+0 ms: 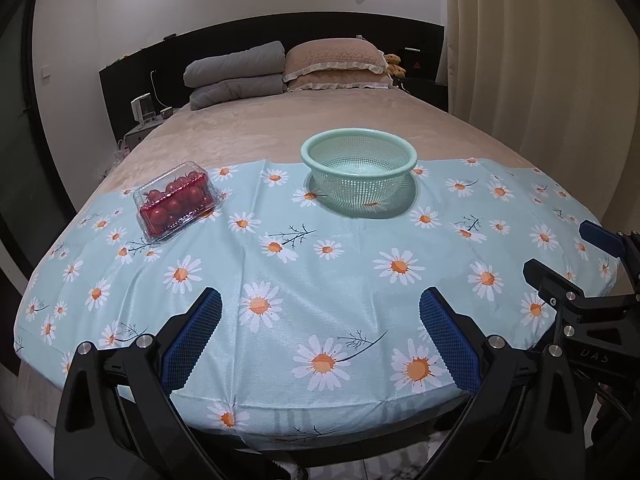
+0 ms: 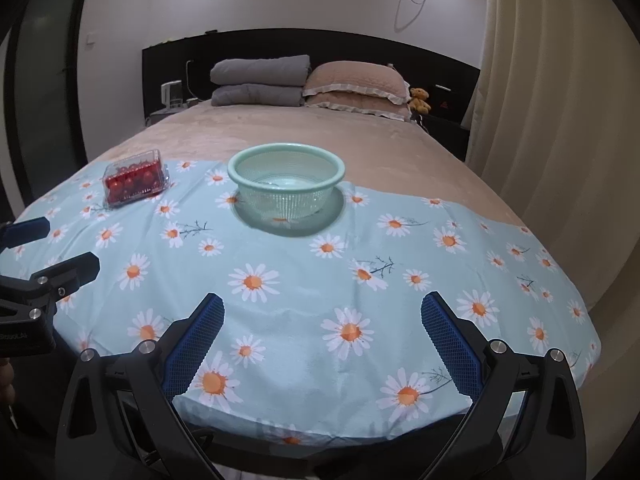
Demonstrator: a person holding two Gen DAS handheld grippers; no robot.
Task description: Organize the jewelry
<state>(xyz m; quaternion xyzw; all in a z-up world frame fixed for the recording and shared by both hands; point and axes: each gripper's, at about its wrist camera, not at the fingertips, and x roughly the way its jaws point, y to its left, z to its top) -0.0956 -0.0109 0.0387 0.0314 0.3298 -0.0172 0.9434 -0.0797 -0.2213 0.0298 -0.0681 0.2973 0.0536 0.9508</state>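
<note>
Left gripper wide apart, holds nothing, hangs over near edge of daisy cloth. Right gripper wide apart too, holds nothing. Green basket sits far on cloth. Clear box of red balls sits left of basket, well apart

Only two things stood on the daisy-printed pale blue cloth: a mint-green perforated plastic basket at the far middle and a clear plastic box of red cherry tomatoes far left, well apart. The near cloth lay bare.
</note>
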